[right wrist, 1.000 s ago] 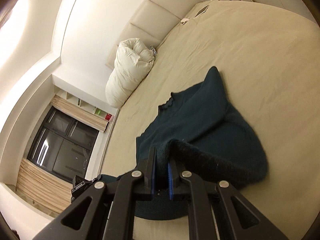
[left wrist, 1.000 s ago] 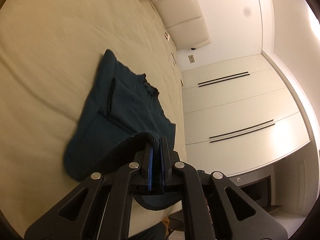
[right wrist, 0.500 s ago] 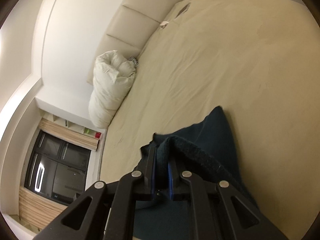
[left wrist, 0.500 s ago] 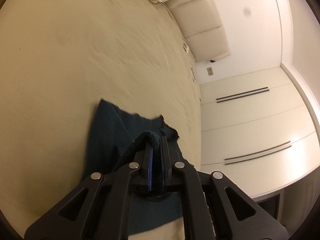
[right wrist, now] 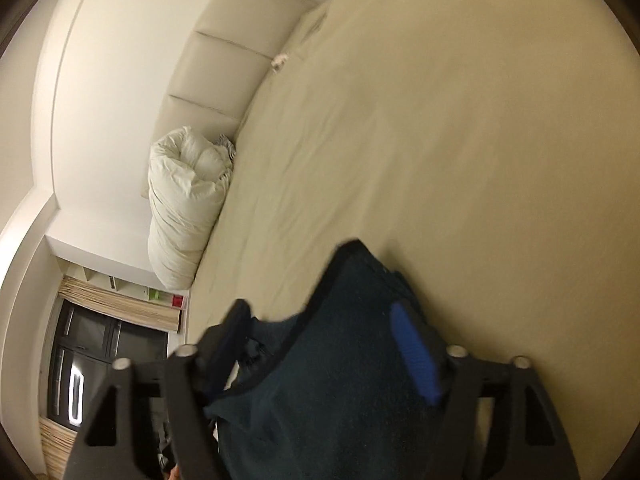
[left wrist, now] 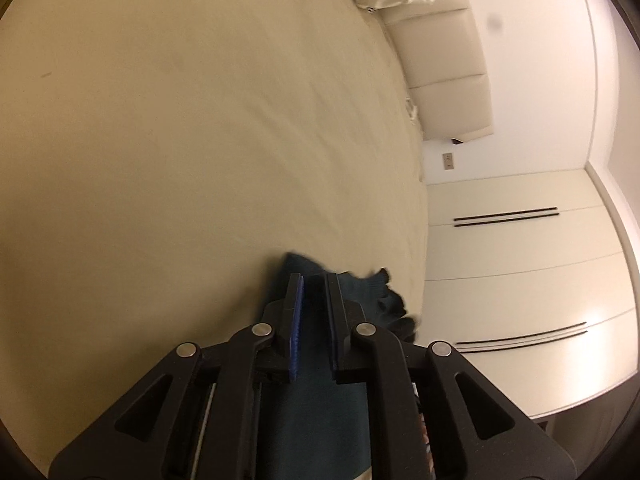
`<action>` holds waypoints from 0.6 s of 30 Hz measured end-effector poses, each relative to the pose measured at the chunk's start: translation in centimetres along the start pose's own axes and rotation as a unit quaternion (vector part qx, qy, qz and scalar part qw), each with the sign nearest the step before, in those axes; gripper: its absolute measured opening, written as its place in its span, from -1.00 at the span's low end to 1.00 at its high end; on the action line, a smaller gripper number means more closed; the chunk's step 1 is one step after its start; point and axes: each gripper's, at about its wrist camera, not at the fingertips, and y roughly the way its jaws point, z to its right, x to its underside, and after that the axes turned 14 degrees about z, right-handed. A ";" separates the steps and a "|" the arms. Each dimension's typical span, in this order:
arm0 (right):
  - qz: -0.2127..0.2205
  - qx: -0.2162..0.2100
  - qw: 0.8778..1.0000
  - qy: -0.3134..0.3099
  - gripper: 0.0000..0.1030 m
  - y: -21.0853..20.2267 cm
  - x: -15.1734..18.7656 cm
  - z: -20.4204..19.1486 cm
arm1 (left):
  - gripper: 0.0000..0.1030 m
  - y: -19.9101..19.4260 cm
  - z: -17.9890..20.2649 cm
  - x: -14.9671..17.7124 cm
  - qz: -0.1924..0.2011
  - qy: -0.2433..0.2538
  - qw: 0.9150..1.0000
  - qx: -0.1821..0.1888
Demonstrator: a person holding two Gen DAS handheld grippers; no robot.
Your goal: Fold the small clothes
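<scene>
Tongs first: our left tongs stood with a narrow gap between the blue-lined pads, nothing pinched in it as far as we could see, the dark teal garment lying directly beneath. Our right tongs were spread wide, one finger on each side of the same garment, not clamping it.

Reading of that: both tongs looked let go right over the cloth, low to the bed, which fits a fold edge just laid down and released. That is a judgement, not something the frames prove.

Garment sat at the near edge of the bed, on the beige sheet. Right view showed one edge overlapping the layer below with a dark trimmed border, so we judged it at least partly folded. A ruffled bit of the garment stuck out to the right in the left view; we couldn't tell which part it was.

Further out: a bundled white duvet lay against the padded headboard, well apart from the garment. Wardrobe doors stood beyond the bed.

Containers: none in view, so nothing to report in them.

Next move would likely need the fold smoothed or a fresh edge picked.
</scene>
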 end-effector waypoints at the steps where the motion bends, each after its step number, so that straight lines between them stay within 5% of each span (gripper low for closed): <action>1: 0.019 0.002 1.000 -0.014 0.61 -0.7 -0.4 -0.7 | -0.82 -0.3 -0.6 0.1 -0.003 -0.004 1.000 -0.003; 6: 0.053 0.003 0.998 -0.038 0.67 -3.5 -1.9 -2.4 | -0.82 -4.0 -0.8 0.1 0.049 0.003 0.999 0.009; 18: -0.015 0.087 0.978 -0.189 0.67 -6.1 2.7 -1.2 | -0.82 -2.5 2.4 7.3 -0.027 0.177 0.982 -0.061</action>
